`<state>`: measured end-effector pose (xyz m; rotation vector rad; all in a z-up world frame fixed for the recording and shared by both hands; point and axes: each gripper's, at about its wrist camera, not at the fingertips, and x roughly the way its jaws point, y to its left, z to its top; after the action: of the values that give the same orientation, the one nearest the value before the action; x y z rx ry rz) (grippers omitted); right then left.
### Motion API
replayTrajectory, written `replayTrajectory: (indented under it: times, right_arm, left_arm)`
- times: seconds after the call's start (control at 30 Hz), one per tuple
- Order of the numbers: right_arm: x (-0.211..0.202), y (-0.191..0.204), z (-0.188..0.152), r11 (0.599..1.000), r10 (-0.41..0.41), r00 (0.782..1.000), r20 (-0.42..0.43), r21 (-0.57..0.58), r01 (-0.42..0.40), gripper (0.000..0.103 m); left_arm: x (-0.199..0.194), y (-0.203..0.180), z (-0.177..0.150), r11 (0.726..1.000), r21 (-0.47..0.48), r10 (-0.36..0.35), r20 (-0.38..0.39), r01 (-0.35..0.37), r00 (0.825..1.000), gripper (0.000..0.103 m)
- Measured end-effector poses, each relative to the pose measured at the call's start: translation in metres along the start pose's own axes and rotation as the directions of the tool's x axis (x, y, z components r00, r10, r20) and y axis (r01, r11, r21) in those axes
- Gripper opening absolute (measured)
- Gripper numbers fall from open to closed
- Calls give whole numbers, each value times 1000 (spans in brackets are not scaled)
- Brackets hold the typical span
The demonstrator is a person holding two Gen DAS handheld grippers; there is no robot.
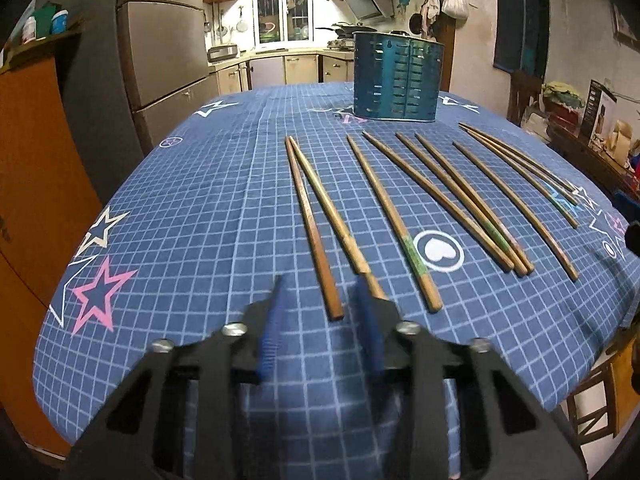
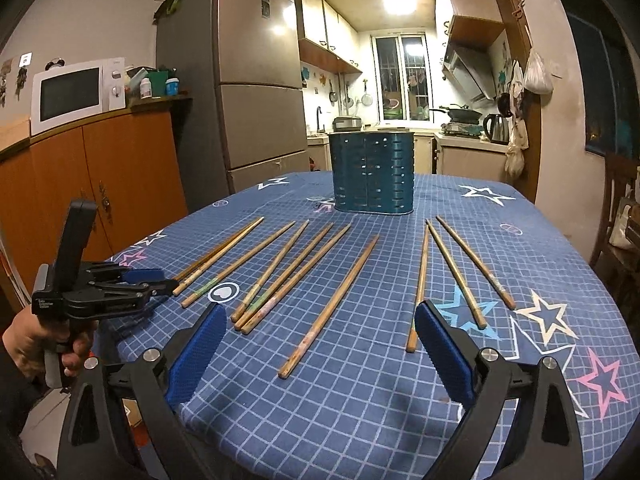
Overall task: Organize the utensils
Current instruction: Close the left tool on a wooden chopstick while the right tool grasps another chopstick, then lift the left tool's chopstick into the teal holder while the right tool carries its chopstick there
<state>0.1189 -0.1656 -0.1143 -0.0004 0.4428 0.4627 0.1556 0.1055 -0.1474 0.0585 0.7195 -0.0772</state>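
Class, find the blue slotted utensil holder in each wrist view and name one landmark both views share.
Left wrist: utensil holder stands upper centre-right, at the table's far end beyond the chopsticks.
Right wrist: utensil holder stands at centre, beyond the chopsticks.
Shared landmark: white heart circle on the tablecloth.

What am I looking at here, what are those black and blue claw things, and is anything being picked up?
Those are two hand-held grippers, no robot arm; each carries a camera looking along its fingers. One picture comes from the left gripper, the other from the right gripper, which also shows the left one in the person's hand. Wooden chopsticks lie spread on a blue checked tablecloth, with a teal slotted utensil holder standing behind them. Both grippers are open and hold nothing; the left one sits around the near end of the leftmost chopstick.
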Motion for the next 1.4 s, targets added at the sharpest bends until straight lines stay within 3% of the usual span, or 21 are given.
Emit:
replayTrajectory:
  times: [0.07,0.2,0.23,0.43,0.6,0.63,0.8,0.9,1.0,1.4]
  right_arm:
    - [2,0,-3,1000,3,1000,-4,3,-3,91]
    - [12,-1,-11,1000,12,998,-58,27,-11,55]
    - [17,-1,-14,999,21,997,-80,39,-18,52]
    - [37,14,-24,999,39,988,-150,33,-35,49]
    - [42,20,-28,1000,-21,989,-150,7,22,36]
    - [41,20,-29,999,-36,989,-145,4,37,30]
    - [36,24,-35,996,-81,990,-118,-40,76,26]
    - [33,31,-40,994,-92,992,-90,-67,86,15]
    - [30,33,-41,993,-104,992,-69,-64,100,11]
    - [-9,19,-2,995,-96,992,81,-29,99,8]
  left_arm:
    - [2,-2,1,1000,2,10,6,-10,1000,10]
    - [3,-4,0,1000,4,26,23,-26,999,8]
    - [2,-4,0,1000,5,29,28,-29,999,8]
    - [2,-5,0,1000,8,30,33,-31,999,8]
    - [1,-5,-3,1000,-1,29,42,-29,999,8]
    - [0,-4,-4,1000,-7,28,45,-28,999,7]
    - [-4,-8,-11,999,-19,47,74,-45,996,6]
    - [-5,-7,-12,998,-37,47,86,-44,995,6]
    - [-6,-7,-13,997,-59,50,90,-45,995,5]
    - [-39,5,4,995,-87,72,173,-58,982,5]
